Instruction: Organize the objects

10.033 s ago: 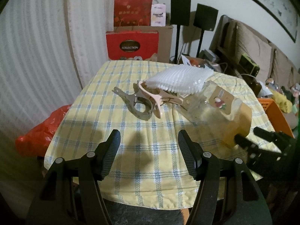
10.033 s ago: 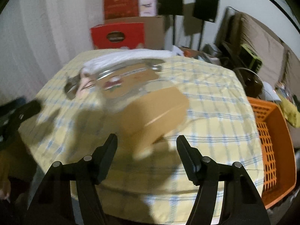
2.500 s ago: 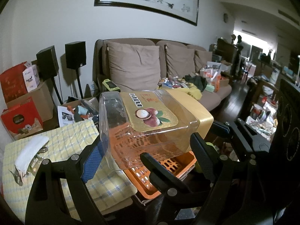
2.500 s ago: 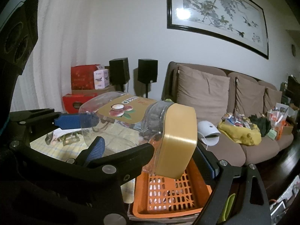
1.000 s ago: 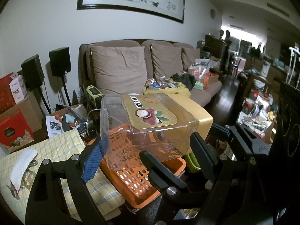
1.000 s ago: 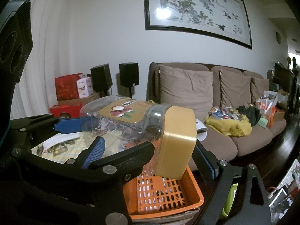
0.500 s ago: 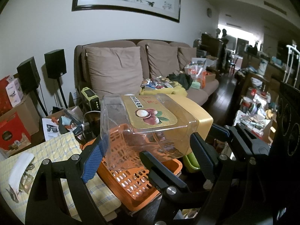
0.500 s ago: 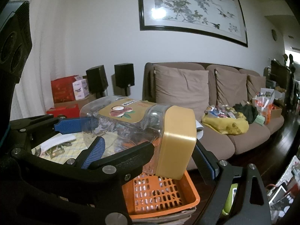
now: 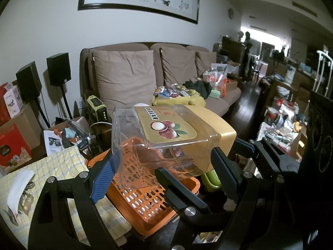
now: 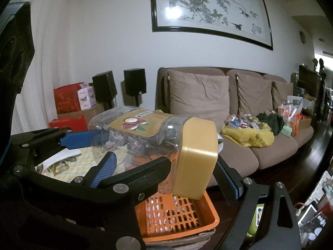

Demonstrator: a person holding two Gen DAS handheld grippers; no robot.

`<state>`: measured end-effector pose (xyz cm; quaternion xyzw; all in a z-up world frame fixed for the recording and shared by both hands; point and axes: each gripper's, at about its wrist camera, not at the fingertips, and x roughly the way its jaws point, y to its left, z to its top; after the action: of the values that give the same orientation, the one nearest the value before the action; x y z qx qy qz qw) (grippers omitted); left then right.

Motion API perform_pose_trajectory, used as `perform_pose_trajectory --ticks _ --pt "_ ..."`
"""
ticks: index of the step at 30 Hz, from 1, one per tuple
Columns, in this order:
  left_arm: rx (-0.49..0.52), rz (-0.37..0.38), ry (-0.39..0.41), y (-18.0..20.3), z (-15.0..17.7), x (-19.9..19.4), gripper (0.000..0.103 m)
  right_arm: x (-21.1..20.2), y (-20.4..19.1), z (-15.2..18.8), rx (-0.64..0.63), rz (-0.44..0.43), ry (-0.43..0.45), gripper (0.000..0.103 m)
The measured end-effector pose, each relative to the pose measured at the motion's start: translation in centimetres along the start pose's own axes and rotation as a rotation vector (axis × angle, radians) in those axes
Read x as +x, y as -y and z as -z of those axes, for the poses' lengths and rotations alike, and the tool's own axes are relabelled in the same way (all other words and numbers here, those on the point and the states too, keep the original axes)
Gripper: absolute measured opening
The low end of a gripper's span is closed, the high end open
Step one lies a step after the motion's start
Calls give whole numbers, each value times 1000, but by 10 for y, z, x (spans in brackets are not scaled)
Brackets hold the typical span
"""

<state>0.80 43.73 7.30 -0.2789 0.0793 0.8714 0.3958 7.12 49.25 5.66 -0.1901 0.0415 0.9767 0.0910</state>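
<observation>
A clear plastic jar (image 9: 166, 143) with a tan lid (image 9: 220, 133) and a fruit label lies on its side in the air, held from both ends. My left gripper (image 9: 164, 160) is shut on the clear bottom end, its blue pads (image 10: 79, 139) against the walls. My right gripper (image 10: 193, 166) is shut on the lid (image 10: 195, 158) end of the jar (image 10: 135, 143). Directly beneath hangs nothing but the orange slotted basket (image 9: 145, 204), which the jar hovers over without touching. In the right wrist view the basket (image 10: 177, 214) sits under the lid.
The table with the yellow checked cloth (image 9: 62, 162) lies to the left, with a white stack and clips (image 9: 18, 185) on it. A brown sofa (image 9: 124, 83) piled with clutter stands behind. Speakers (image 9: 58, 68) and red boxes (image 9: 12, 143) stand at the far left.
Ten seconds ago the jar lay on the table and both grippers were open. Now both hold it in the air, and it has drifted rightward off the table, over the basket.
</observation>
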Motion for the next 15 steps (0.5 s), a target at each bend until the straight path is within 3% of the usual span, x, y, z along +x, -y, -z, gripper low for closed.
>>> perform_pose_trajectory --ticks 15 --pt "-11 6 -7 6 6 5 86 8 0 2 -1 12 -23 93"
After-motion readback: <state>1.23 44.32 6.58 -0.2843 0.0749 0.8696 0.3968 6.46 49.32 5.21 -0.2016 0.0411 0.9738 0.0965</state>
